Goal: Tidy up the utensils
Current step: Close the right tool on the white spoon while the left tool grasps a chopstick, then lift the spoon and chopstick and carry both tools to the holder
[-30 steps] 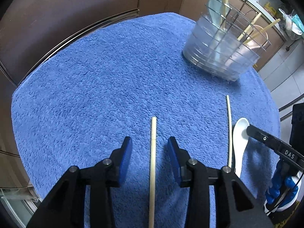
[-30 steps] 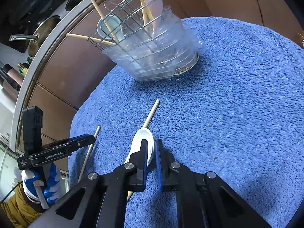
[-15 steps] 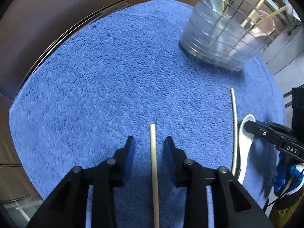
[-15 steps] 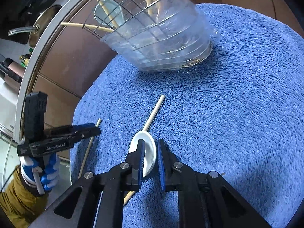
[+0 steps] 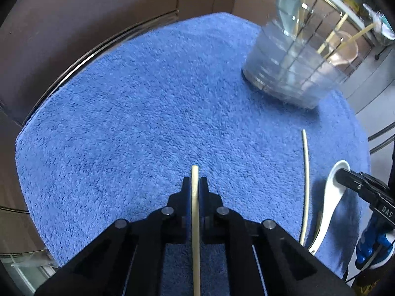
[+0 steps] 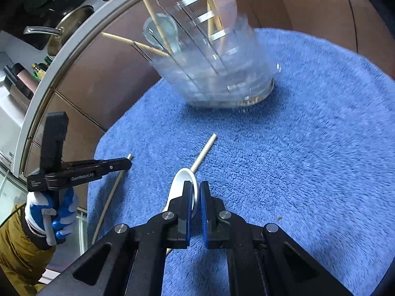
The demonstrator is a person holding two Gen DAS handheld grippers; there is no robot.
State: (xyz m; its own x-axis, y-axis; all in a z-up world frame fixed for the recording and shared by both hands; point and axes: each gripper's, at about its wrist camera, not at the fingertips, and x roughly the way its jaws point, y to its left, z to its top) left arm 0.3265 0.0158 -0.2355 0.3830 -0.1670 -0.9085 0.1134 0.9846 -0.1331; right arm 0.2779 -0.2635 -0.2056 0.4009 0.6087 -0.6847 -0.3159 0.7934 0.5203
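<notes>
In the left wrist view, my left gripper [image 5: 195, 185] has its jaws closing onto a pale wooden chopstick [image 5: 195, 222] lying on the blue towel [image 5: 148, 111]; both pads touch its sides. A second chopstick [image 5: 306, 185] lies to the right, beside a white ceramic spoon [image 5: 330, 197]. In the right wrist view, my right gripper [image 6: 196, 197] is closing tight on that white spoon's [image 6: 181, 182] bowl rim. The clear utensil holder [image 6: 217, 74] with a wire grid stands at the far edge. It holds several chopsticks and two spoons.
The towel covers a round table with a metal rim [image 5: 81, 54]. A gloved hand [image 6: 47, 212] holds the left gripper [image 6: 124, 164] at the towel's left edge. Pans and bottles sit on a counter [image 6: 37, 56] beyond. Brown cabinet fronts surround the table.
The left jaws have shut from wide open onto the chopstick. The right jaws stayed on the spoon, whose bowl end now sits slightly higher. Both views show the holder closer.
</notes>
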